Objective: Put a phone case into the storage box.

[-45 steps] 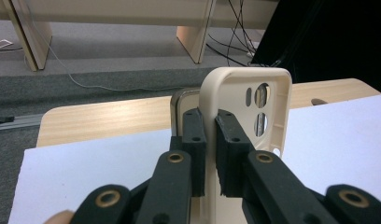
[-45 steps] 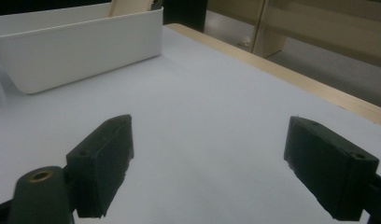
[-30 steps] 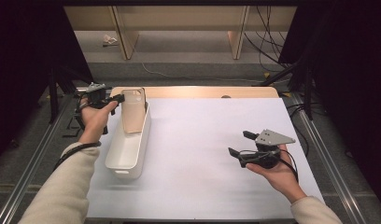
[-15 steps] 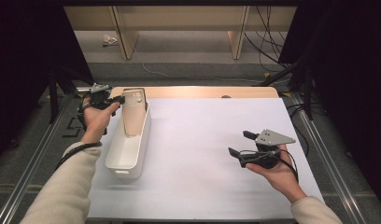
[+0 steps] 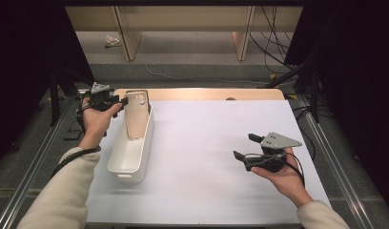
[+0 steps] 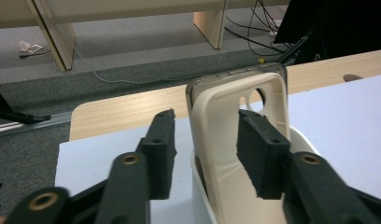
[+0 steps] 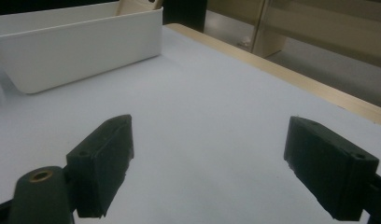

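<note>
A cream phone case (image 5: 136, 114) with a dark rim leans upright against the far end of a long white bin (image 5: 130, 164). My left gripper (image 5: 122, 102) is at the case's top edge. In the left gripper view the case (image 6: 226, 135) stands between the jaws of that gripper (image 6: 205, 140). The jaws have just been opening; the left pad stands apart from the case and neither pad presses on it. My right gripper (image 5: 243, 145) rests in a hand over the right side of the white mat, open, with nothing between its jaws (image 7: 207, 154).
The white mat (image 5: 207, 143) covers a wooden table whose bare far edge (image 5: 207, 94) shows beyond it. The bin (image 7: 86, 46) lies off to the right gripper's left. Metal rails run along both table sides, and shelving and cables are on the floor beyond.
The left gripper's jaws have spread apart and let go of the phone case, which stays leaning in the bin. The right hand has kept still.
</note>
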`<move>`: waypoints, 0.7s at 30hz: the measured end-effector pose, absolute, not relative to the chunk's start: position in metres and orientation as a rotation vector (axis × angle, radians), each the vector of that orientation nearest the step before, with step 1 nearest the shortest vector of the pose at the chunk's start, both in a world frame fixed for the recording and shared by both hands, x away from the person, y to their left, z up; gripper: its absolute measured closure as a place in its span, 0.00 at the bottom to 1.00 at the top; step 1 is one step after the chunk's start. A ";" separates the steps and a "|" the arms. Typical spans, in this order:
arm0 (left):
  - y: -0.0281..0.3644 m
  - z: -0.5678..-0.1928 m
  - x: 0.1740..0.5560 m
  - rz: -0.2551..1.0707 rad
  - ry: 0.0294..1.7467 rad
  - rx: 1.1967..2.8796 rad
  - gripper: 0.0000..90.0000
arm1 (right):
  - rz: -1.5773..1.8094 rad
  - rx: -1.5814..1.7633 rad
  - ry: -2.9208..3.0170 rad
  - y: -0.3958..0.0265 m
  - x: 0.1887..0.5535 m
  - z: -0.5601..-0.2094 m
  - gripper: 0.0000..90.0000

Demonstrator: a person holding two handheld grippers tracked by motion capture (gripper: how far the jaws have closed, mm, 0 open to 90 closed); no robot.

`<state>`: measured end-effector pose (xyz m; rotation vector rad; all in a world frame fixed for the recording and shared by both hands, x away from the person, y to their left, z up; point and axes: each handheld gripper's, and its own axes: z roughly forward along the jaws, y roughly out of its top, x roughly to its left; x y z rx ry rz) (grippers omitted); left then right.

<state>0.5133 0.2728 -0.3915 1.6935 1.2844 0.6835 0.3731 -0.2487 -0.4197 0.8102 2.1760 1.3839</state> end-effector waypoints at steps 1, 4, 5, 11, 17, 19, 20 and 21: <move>0.272 -0.390 0.511 0.680 1.283 1.690 0.56 | 1.384 0.811 2.176 -0.249 0.373 -0.420 0.19; 0.272 -0.386 0.505 0.683 1.281 1.697 0.45 | 1.383 0.812 2.175 -0.249 0.373 -0.420 0.19; 0.271 -0.384 0.502 0.683 1.279 1.702 0.42 | 1.383 0.813 2.175 -0.249 0.373 -0.420 0.19; 0.272 -0.375 0.480 0.654 1.299 1.698 0.23 | 1.383 0.814 2.174 -0.249 0.373 -0.420 0.19; 0.270 -0.378 0.455 0.619 1.249 1.715 0.16 | 1.383 0.816 2.175 -0.249 0.373 -0.420 0.19; 0.270 -0.380 0.450 0.613 1.244 1.701 0.15 | 1.383 0.816 2.175 -0.249 0.374 -0.420 0.19; 0.270 -0.380 0.448 0.607 1.244 1.696 0.15 | 1.383 0.817 2.176 -0.249 0.374 -0.420 0.19; 0.271 -0.381 0.446 0.603 1.241 1.694 0.14 | 1.383 0.817 2.176 -0.248 0.374 -0.420 0.19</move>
